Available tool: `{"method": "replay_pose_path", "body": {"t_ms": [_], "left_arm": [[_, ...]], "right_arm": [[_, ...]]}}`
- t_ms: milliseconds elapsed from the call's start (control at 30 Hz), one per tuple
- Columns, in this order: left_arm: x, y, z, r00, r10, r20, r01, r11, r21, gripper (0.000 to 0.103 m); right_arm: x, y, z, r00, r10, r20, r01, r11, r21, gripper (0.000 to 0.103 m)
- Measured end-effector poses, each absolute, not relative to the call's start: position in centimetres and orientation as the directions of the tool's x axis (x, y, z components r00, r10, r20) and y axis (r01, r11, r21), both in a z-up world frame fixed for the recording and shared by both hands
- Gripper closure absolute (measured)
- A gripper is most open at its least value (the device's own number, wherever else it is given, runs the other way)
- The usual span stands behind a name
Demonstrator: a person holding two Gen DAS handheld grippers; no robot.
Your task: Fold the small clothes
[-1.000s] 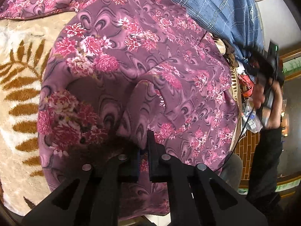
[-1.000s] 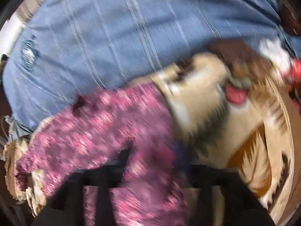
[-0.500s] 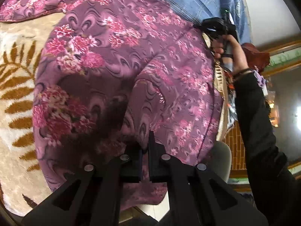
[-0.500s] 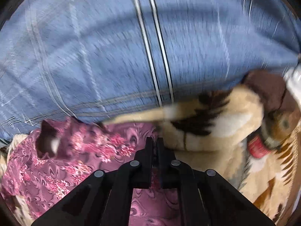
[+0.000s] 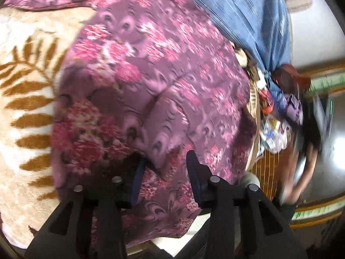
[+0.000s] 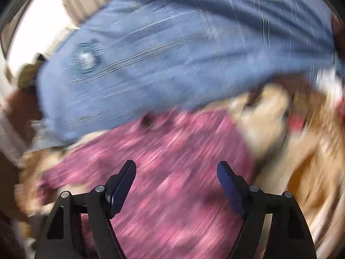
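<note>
- Purple floral garment [image 5: 163, 82] is seen spread over a cream blanket with brown leaf pattern [image 5: 23, 99]; its near edge hangs over the near rim of the blanket.
- A raised fold of the garment is seen near the left claw [image 5: 165, 168], lying between its two blue pads.
- Left claw: jaws are opening, at a moderate gap; the fold sits between them, and the pads are not seen pressing on it.
- Right claw [image 6: 176, 179]: jaws are opening and stand wide; nothing is gripped. Garment [image 6: 172, 183] is seen below and beyond the gap, heavily blurred.
- Blue plaid cloth [image 6: 183, 54] is found at the far side, bordering the garment's far edge; a round patch is seen on it in the right wrist view. The same cloth [image 5: 243, 10] is seen at far right in the left wrist view.
- A clutter of small coloured items [image 5: 278, 116] is noted to the right of the garment; they cannot be identified.
- A person's arm [image 5: 301, 172] is seen blurred at far right.
</note>
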State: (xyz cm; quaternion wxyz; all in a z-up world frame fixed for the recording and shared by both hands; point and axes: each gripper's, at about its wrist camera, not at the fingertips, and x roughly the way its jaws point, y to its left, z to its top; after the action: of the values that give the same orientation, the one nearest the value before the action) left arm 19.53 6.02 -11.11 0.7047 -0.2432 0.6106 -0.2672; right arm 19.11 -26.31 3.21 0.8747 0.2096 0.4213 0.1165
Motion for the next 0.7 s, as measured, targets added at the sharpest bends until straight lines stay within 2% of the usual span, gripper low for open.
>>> {"method": "replay_pose_path", "body": {"t_ms": [33,67,100,167,200,233,267,333,367,400,433,567,700], "left_arm": [[19.6,6.2,-11.3,0.124,-0.666,-0.736,0.069,0.746,-0.663,0.067],[19.6,6.4,-11.4,0.137,-0.658,-0.741,0.056,0.752,-0.657,0.068],[19.6,6.4,-11.7,0.144,-0.652,-0.744,0.051,0.756,-0.653,0.069],[19.4,6.2,-12.2,0.163,-0.641,-0.750,0.032,0.763,-0.645,0.073],[19.4,6.2,-12.4,0.171,-0.639,-0.750,0.026,0.764,-0.645,0.076],[19.5,6.2,-12.5,0.181,-0.637,-0.750,0.024,0.765,-0.644,0.084],[19.5,6.1,-12.6,0.190,-0.634,-0.750,0.027,0.767,-0.641,0.089],[19.4,5.8,-12.4,0.199,-0.630,-0.750,0.046,0.771,-0.635,0.096],[19.2,5.8,-12.1,0.201,-0.631,-0.750,0.056,0.771,-0.634,0.097],[19.1,5.7,-11.7,0.203,-0.632,-0.748,0.061,0.771,-0.634,0.097],[18.8,5.7,-11.0,0.210,-0.630,-0.747,0.077,0.773,-0.630,0.097],[18.6,5.7,-10.1,0.208,-0.590,-0.780,0.095,0.806,-0.584,0.096],[18.9,4.8,-11.4,0.183,-0.513,-0.839,0.101,0.858,-0.503,0.090]], "right_arm": [[17.7,-25.2,1.4,0.579,0.427,-0.695,-0.031,0.863,0.504,0.026],[17.0,-23.6,0.0,0.546,0.450,-0.707,-0.025,0.852,0.523,0.032],[16.3,-22.5,-1.8,0.510,0.465,-0.724,-0.005,0.843,0.537,0.047],[15.5,-20.7,-5.3,0.432,0.516,-0.740,0.046,0.807,0.589,0.062],[15.2,-20.2,-6.1,0.423,0.531,-0.734,0.060,0.792,0.607,0.064],[15.0,-19.8,-6.9,0.417,0.535,-0.735,0.087,0.781,0.618,0.064],[15.2,-19.6,-7.6,0.418,0.540,-0.731,0.104,0.770,0.629,0.061],[15.7,-19.0,-8.3,0.428,0.537,-0.727,0.098,0.772,0.628,0.062],[15.7,-18.9,-8.3,0.427,0.529,-0.733,0.095,0.780,0.618,0.070],[15.8,-18.7,-8.1,0.417,0.514,-0.749,0.100,0.793,0.600,0.092],[15.6,-18.8,-7.7,0.417,0.521,-0.745,0.101,0.788,0.607,0.099],[14.0,-18.7,-5.9,0.452,0.495,-0.742,0.056,0.815,0.577,0.098],[14.2,-18.8,-7.5,0.395,0.506,-0.767,0.100,0.806,0.583,0.090]]}}
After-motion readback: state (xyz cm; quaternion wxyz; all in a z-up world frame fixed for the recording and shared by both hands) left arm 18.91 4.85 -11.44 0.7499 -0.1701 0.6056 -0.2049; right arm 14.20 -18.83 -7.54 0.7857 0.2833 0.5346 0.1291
